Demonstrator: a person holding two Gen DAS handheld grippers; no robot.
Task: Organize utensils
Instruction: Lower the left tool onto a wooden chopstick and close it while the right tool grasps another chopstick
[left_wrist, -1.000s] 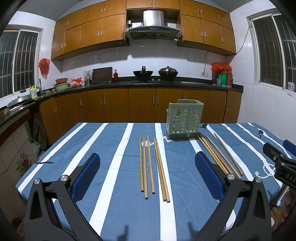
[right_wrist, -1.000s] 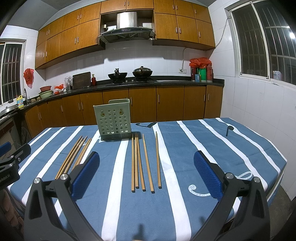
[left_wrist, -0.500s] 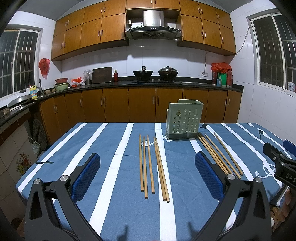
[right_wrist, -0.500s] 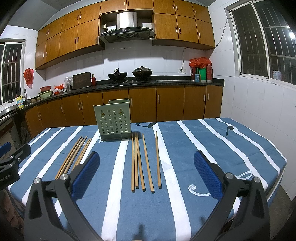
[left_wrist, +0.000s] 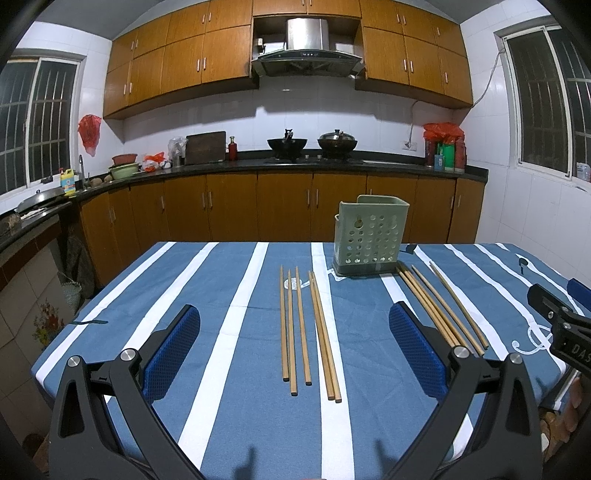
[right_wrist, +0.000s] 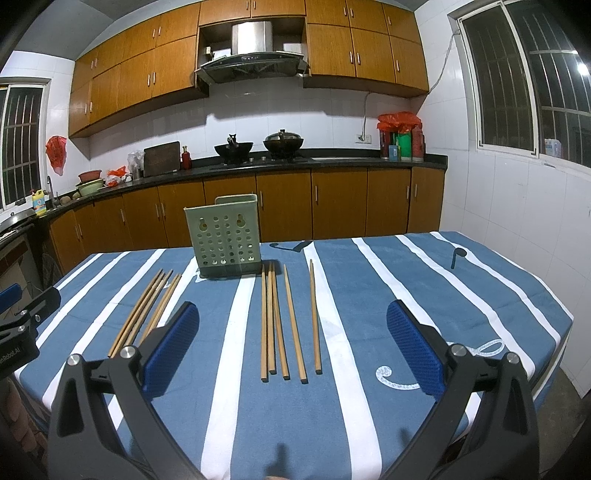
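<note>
My left gripper (left_wrist: 295, 343) and right gripper (right_wrist: 293, 341) both gape wide, holding nothing. Chopsticks (left_wrist: 306, 328) lie flat between my fingers (untouched), near the green holder (left_wrist: 371, 236) standing upright beyond.

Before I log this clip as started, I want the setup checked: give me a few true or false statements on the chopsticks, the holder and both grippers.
1. The green holder stands upright on the striped cloth. True.
2. Chopsticks already stand in the holder. False: none shows above its rim; both groups lie flat.
3. The left gripper grips a chopstick. False: open, empty.
4. The right gripper is open. True.
5. Chopsticks lie on both sides of the holder. True.
</note>
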